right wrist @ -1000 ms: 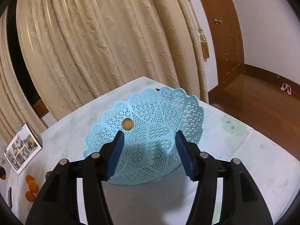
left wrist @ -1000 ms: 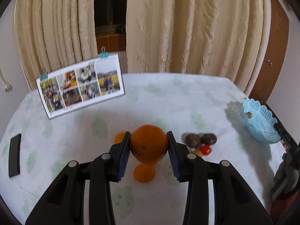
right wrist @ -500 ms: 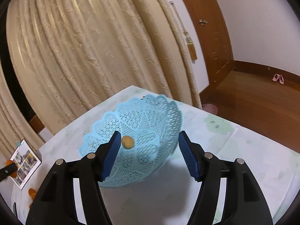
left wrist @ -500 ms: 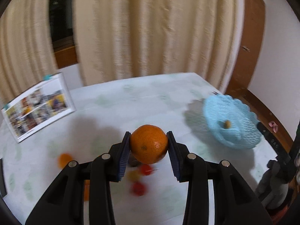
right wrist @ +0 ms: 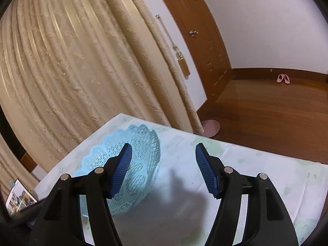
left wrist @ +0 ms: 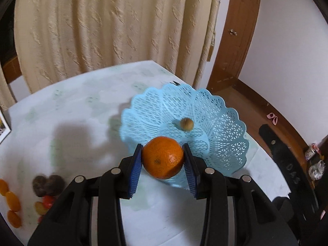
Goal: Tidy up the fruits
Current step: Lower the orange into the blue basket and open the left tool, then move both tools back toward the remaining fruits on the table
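The left gripper (left wrist: 163, 165) is clamped on an orange (left wrist: 163, 157), with the blue lattice basket (left wrist: 223, 143) directly ahead. The right gripper (right wrist: 162, 169), jaws just widened, is empty; the basket lies left of its fingers.

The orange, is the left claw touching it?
Touching. The left wrist view shows the left claw with both blue pads pressed against the orange.
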The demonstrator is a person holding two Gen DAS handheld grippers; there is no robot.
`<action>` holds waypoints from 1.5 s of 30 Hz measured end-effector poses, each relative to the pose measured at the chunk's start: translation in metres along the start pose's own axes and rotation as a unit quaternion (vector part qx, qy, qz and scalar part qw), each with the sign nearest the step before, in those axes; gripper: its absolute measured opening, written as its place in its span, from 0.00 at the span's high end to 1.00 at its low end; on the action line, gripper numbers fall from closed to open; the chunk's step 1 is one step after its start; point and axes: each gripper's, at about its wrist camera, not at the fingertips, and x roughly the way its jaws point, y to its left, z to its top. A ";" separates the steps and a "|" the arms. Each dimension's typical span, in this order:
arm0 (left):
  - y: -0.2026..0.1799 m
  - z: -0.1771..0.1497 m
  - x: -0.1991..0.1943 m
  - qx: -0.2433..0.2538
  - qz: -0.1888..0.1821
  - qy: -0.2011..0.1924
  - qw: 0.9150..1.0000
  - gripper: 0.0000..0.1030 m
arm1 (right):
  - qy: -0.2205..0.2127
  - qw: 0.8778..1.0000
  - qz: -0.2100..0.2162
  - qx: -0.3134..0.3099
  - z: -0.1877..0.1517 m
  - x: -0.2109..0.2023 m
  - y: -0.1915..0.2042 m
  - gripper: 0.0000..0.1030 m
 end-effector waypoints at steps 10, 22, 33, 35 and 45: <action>0.005 0.001 -0.005 -0.004 0.005 -0.024 1.000 0.22 | -0.022 0.999 -0.023 -0.001 0.003 -0.005 -0.002 0.26; 0.053 -0.004 -0.054 -0.022 0.063 -0.050 0.997 0.16 | -0.032 0.999 -0.025 -0.015 0.000 -0.005 0.005 0.22; 0.135 -0.033 -0.111 -0.071 0.124 -0.066 0.988 0.14 | -0.039 0.998 -0.044 -0.027 -0.001 -0.003 0.010 0.22; 0.151 -0.040 -0.123 -0.082 0.137 -0.070 0.985 0.14 | -0.041 0.997 -0.048 -0.033 -0.003 -0.003 0.013 0.22; 0.236 -0.089 -0.160 -0.150 0.197 -0.062 0.967 0.14 | -0.033 0.995 -0.056 -0.076 -0.016 -0.006 0.033 0.22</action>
